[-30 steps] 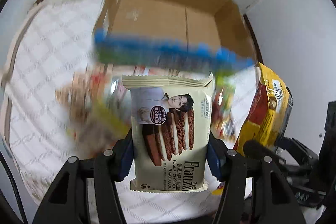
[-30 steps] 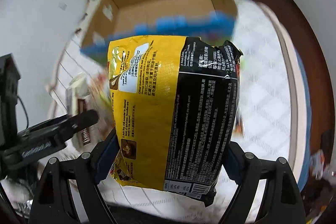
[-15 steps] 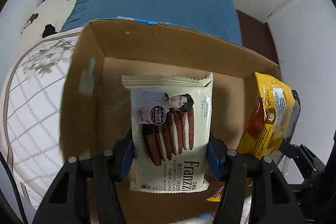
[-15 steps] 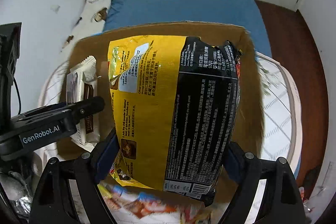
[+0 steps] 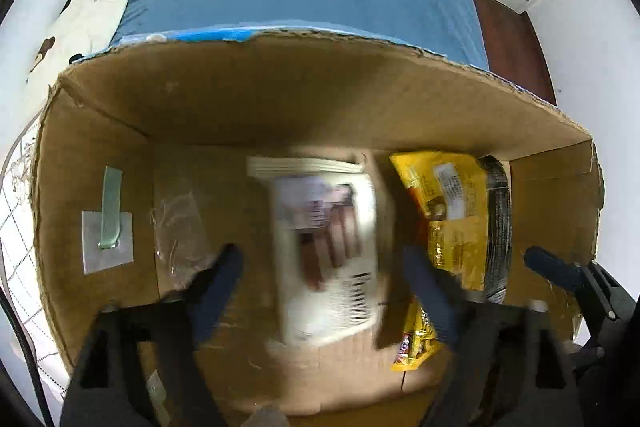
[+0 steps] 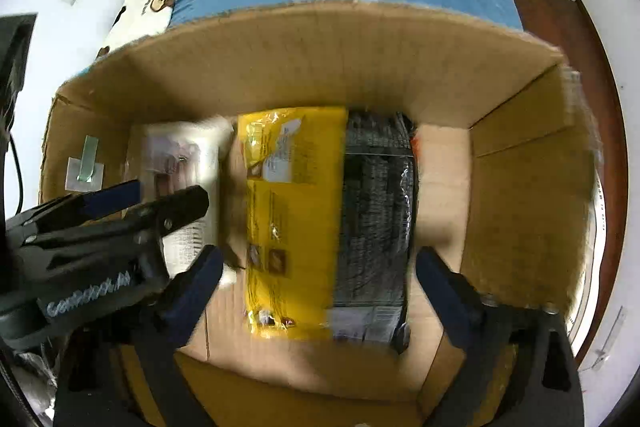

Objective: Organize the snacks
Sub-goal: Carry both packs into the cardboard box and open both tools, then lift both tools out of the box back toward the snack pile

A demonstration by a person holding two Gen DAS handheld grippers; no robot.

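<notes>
I'm dropping snacks into the cardboard box (image 5: pixel 120 131); my left hand-held gripper (image 5: pixel 320 291) is opening, cookie pack (image 5: pixel 326 251) loose between its jaws; my right hand-held gripper (image 6: pixel 320 291) is opening off the yellow bag (image 6: pixel 296 219); next, lift both clear and fetch more.

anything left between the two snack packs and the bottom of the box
Nothing visible. The cookie pack and the yellow bag are dropping inside the cardboard box, clear of both opening tools, with only bare floor around them.
</notes>
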